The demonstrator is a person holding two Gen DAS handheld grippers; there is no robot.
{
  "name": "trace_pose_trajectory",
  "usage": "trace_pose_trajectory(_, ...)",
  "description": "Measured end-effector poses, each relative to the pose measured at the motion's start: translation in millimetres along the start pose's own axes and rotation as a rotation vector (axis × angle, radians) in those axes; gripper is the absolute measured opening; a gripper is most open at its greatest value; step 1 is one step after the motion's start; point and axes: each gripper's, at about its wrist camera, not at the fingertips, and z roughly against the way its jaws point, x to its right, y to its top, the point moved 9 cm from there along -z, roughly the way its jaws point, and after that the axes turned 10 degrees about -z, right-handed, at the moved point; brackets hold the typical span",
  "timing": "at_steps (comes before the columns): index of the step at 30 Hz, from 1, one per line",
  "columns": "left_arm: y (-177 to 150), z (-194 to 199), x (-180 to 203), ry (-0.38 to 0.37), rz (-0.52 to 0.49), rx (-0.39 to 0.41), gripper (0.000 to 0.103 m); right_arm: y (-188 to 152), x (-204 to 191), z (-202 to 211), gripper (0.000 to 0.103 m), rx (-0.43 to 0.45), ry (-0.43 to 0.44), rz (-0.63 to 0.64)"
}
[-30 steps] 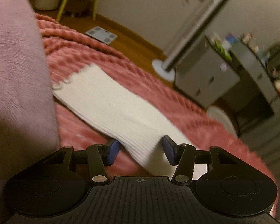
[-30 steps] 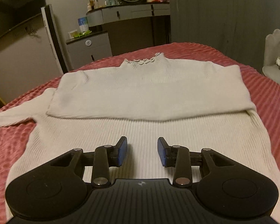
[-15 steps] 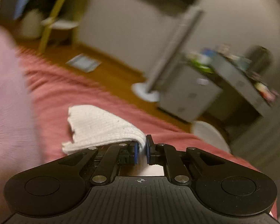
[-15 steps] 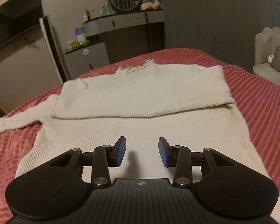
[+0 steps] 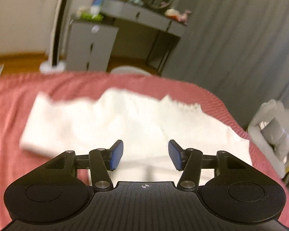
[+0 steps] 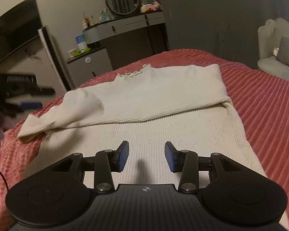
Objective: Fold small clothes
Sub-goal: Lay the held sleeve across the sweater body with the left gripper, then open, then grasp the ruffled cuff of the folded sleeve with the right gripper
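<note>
The sweater (image 6: pixel 144 115), a cream rib-knit with a frilled collar (image 6: pixel 133 73), lies spread on the bed (image 6: pixel 260 100), on a pink ridged bedspread. Its right sleeve is folded flat across the chest. The left sleeve (image 6: pixel 54 113) is only loosely thrown over: it sits humped and crumpled, with its cuff hanging off the body onto the bedspread at the left.

It looks soft, limp and fairly light for its bulk. The knit should stretch and sag wherever it is lifted, and it has no stiffness to carry a fold. The ribs probably grip the blue pads well, so slipping seems a minor risk. A pinch could still catch only the top layer, and the textured bedspread may drag at the fabric.

The best holds are probably doubled edges: the cuff to straighten the left sleeve, then the hem corners or the shoulder line for the body fold.

The left gripper (image 5: pixel 145 155) hovers over the knit with its jaws opening and nothing between them. This view is blurred. The right gripper (image 6: pixel 146 156) hangs above the lower body of the sweater, jaws also easing apart and empty.
</note>
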Motion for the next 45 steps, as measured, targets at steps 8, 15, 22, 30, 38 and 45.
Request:
trace_pose_trajectory(8, -66.8, 48.7, -80.7, 0.218, 0.112, -0.103, 0.069, 17.8, -45.4, -38.1, 0.041, -0.074, 0.164, -0.031)
trace_pose_trajectory(15, -73.3, 59.9, -117.6, 0.255, 0.145, -0.115, 0.076, 41.2, -94.5, -120.0, 0.040, -0.170, 0.166, -0.068)
trace_pose_trajectory(22, -81.5, 45.8, -106.5, 0.208, 0.079, -0.106, 0.076, 37.7, -107.9, -166.8, 0.038, -0.214, 0.069, -0.026)
trace_pose_trajectory(30, -81.5, 46.9, -91.4, 0.205, 0.018, -0.084, 0.077, 67.8, -121.4, -122.2, 0.009, 0.021, 0.051, 0.116)
trace_pose_trajectory(38, -80.6, 45.7, -61.0, 0.180, -0.073, -0.074, 0.078, 82.2, -19.0, -91.7, 0.010, 0.107, -0.178, 0.125)
trace_pose_trajectory(45, -73.7, 36.8, -52.4, 0.203, -0.127, -0.073, 0.079, 72.3, 23.6, -111.8, 0.035, -0.006, -0.096, -0.055)
